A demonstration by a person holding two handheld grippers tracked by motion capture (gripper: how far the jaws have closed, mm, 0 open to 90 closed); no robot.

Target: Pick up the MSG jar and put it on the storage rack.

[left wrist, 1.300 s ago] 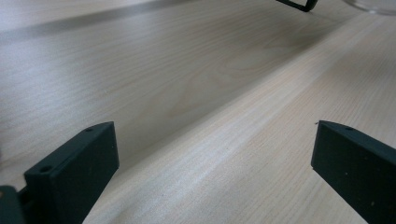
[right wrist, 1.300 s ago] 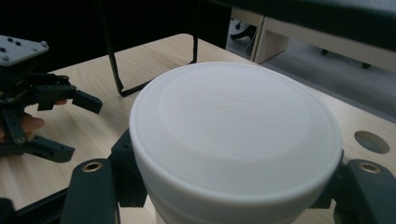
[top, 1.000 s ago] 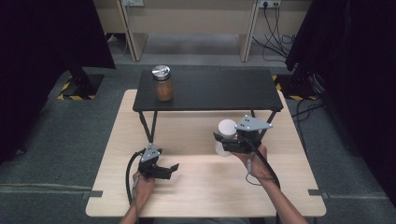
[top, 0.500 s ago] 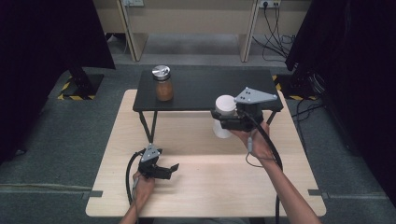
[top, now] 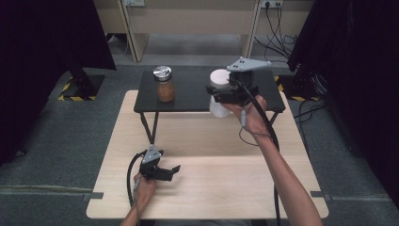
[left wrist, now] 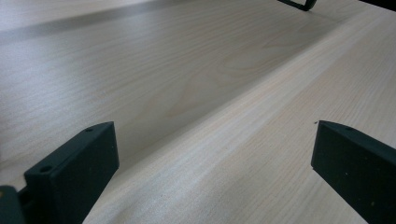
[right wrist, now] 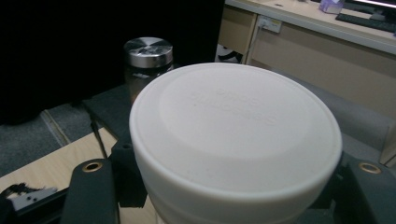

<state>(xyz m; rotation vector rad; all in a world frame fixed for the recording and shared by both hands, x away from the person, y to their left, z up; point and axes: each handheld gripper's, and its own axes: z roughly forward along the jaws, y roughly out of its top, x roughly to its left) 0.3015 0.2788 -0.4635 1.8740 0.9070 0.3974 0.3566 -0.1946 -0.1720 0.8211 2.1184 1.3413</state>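
Observation:
A white lidded container (top: pixel 218 92) hangs in the air at the front edge of a low black shelf (top: pixel 193 96), with my right gripper (top: pixel 221 94) shut on its sides. In the right gripper view its white lid (right wrist: pixel 236 121) sits between the two black jaws. A glass jar with a silver lid and brown contents (top: pixel 164 84) stands on the shelf's left part and appears behind the container as the jar (right wrist: pixel 147 60). My left gripper (top: pixel 175 170) rests open on the wooden table (top: pixel 211 160) near its front left, nothing between its fingers (left wrist: pixel 74 172).
The shelf stands on thin black legs (top: pixel 150 127) on the table's far half. Cables trail from both grippers over the table. Beige cabinets (top: pixel 188 19) and dark curtains surround the table.
My right gripper has lifted the white container from the table and carried it up and away, to the black shelf's front edge. The left gripper has stayed still.

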